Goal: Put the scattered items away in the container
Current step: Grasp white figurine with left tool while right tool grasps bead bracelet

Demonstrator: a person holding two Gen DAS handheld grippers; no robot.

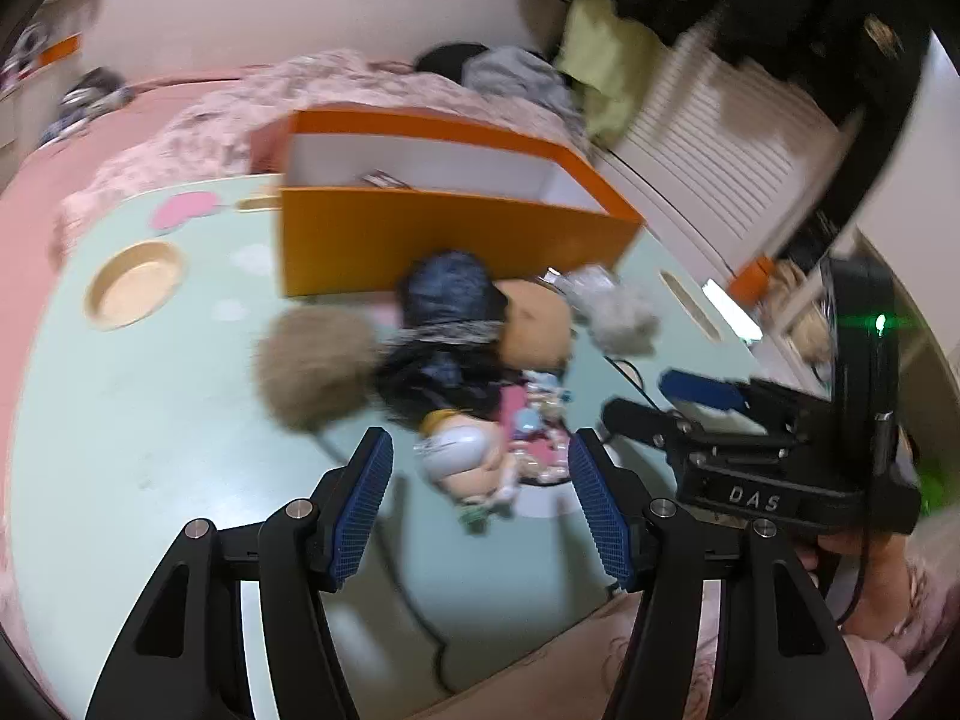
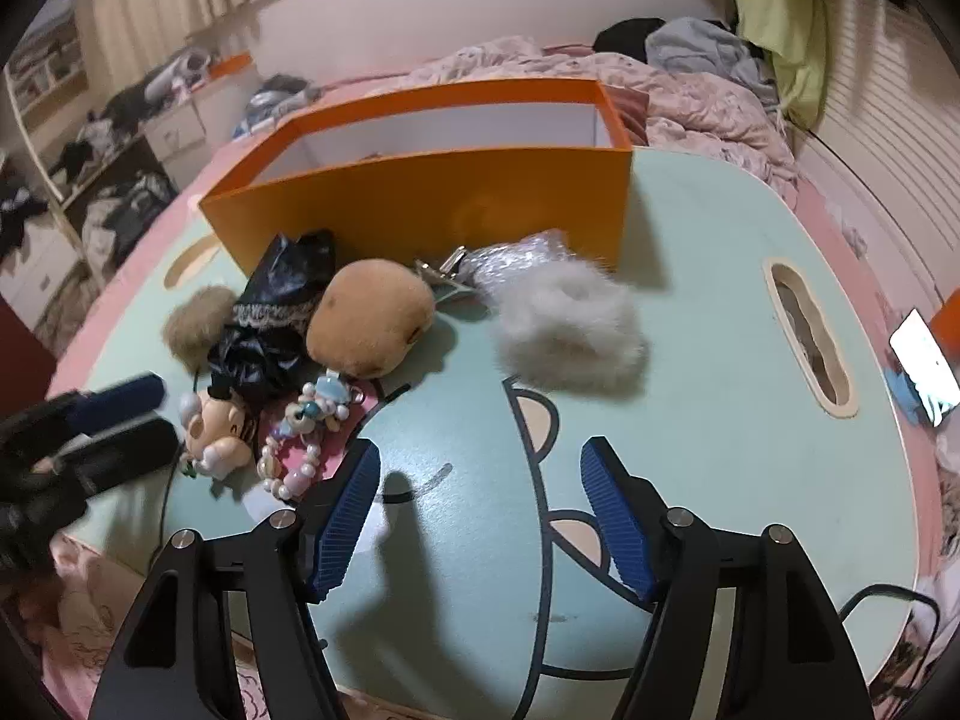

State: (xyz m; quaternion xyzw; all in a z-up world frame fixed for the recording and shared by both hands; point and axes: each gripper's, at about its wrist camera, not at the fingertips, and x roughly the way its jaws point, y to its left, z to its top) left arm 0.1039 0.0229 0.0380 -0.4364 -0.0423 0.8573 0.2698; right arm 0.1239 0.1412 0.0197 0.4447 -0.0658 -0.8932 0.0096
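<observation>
Orange card box point(image 2: 432, 204) is sitting at the far side of the mint-green table point(image 2: 720, 360), open top facing up, near wall just behind the pile, so it's looking like a short lift-and-drop for every item. Inside it's showing mostly white walls; one small dark thing point(image 1: 384, 180) is lying on the floor near the back, too small to identify, rest of the floor hidden by the near wall. The scattered stuff is bunching together in front of the box: brown plush point(image 2: 372, 324), black crinkly bag point(image 2: 270, 312) leaning on it, tan pom-pom point(image 2: 195, 324), grey fluffy piece point(image 2: 570, 330) with a silver clip point(image 2: 456, 267) near the box wall, small doll figure point(image 2: 216, 426) and bead bracelet point(image 2: 294, 462) nearest the hands. All of it is still outside the box. Left gripper point(image 1: 480, 498) is hovering released, jaws apart and straddling the doll figure's end of the pile without pressing on it, probably lining up that pick. Right gripper point(image 2: 480, 504) is also released, nothing between its pads, aiming at bare table beside the pile.
</observation>
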